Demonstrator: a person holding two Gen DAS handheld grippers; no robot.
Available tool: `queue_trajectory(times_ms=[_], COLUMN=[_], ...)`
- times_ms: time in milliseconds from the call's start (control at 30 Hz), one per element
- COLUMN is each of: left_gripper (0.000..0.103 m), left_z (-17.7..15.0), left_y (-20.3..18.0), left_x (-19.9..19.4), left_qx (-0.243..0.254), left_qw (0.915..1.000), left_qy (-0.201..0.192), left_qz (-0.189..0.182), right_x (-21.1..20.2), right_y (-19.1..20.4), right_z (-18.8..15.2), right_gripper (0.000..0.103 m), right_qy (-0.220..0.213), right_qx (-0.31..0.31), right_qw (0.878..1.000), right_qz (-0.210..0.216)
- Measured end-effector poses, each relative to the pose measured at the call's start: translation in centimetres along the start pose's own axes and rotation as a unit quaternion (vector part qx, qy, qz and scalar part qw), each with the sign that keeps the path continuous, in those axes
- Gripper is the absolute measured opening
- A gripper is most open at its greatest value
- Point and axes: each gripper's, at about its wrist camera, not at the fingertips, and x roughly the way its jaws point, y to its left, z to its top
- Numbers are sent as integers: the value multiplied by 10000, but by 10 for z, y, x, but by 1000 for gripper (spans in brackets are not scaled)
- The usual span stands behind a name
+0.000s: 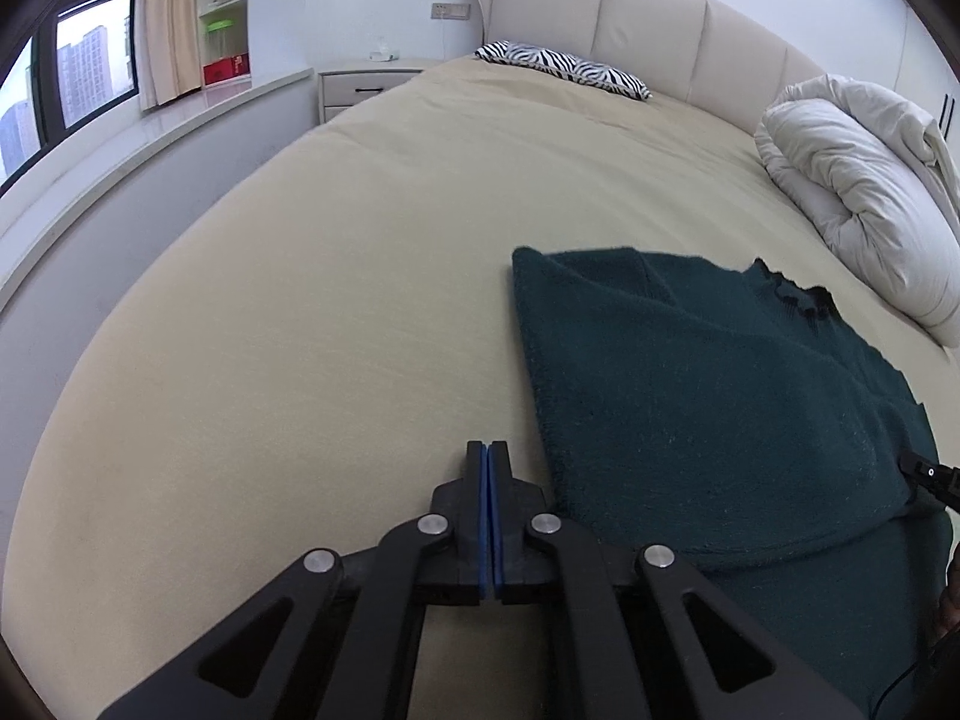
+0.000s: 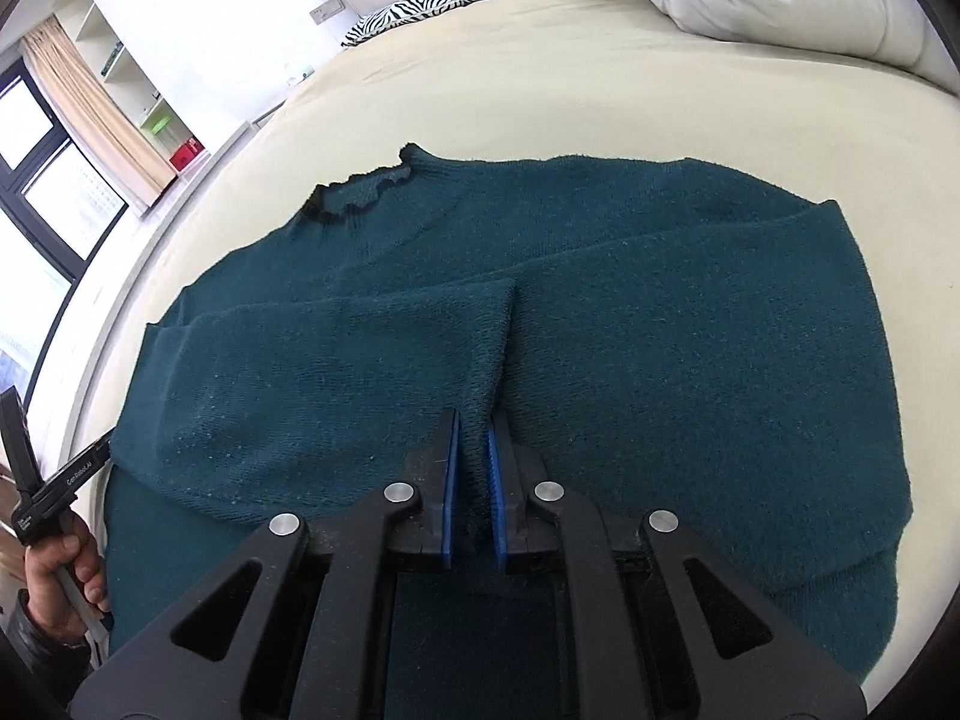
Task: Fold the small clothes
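Right wrist: right gripper point(image 2: 475, 420) clamps sweater point(image 2: 660, 330) fold; left gripper point(image 1: 487, 450) closed, empty, beside it.

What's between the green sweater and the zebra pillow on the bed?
Only bare beige sheet lies between the sweater and the zebra pillow, nothing else; the right wrist view shows that stretch most plainly.

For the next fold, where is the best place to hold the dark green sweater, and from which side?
Probably the hem of the dark green sweater, from the near bed edge. It lies flat with sleeves folded in and collar far away, so near corners lift over easiest.
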Motion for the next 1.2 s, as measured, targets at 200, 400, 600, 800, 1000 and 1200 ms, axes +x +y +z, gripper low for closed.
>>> queue_trajectory(times_ms=[200, 400, 600, 800, 1000, 1200], left_gripper=[25, 50, 66, 72, 72, 71], left_z=[2, -33, -95, -144, -183, -210], left_y=[-9, -18, -3, 28, 51, 54], left_x=[-38, -70, -108, -145, -170, -181], left_qx=[243, 159, 43, -463, -1043, -1131], left_qw=[9989, 9987, 9989, 9944, 9779, 9669], left_qy=[-413, -384, -41, 310, 740, 1101], left_qz=[3, -298, -467, -902, -1652, -2004], right_x=[-40, -71, -112, -171, -225, -255], right_y=[-15, -25, -36, -57, -90, -115], right_z=[-4, -27, -68, -135, -207, -250], right_gripper=[62, 63, 63, 63, 63, 63], right_qy=[-508, -621, -616, -603, -496, -314], right_qx=[379, 427, 545, 693, 1108, 1441], right_qw=[9980, 9972, 9966, 9957, 9923, 9885], right_qz=[-71, 10, -44, 73, 240, 343])
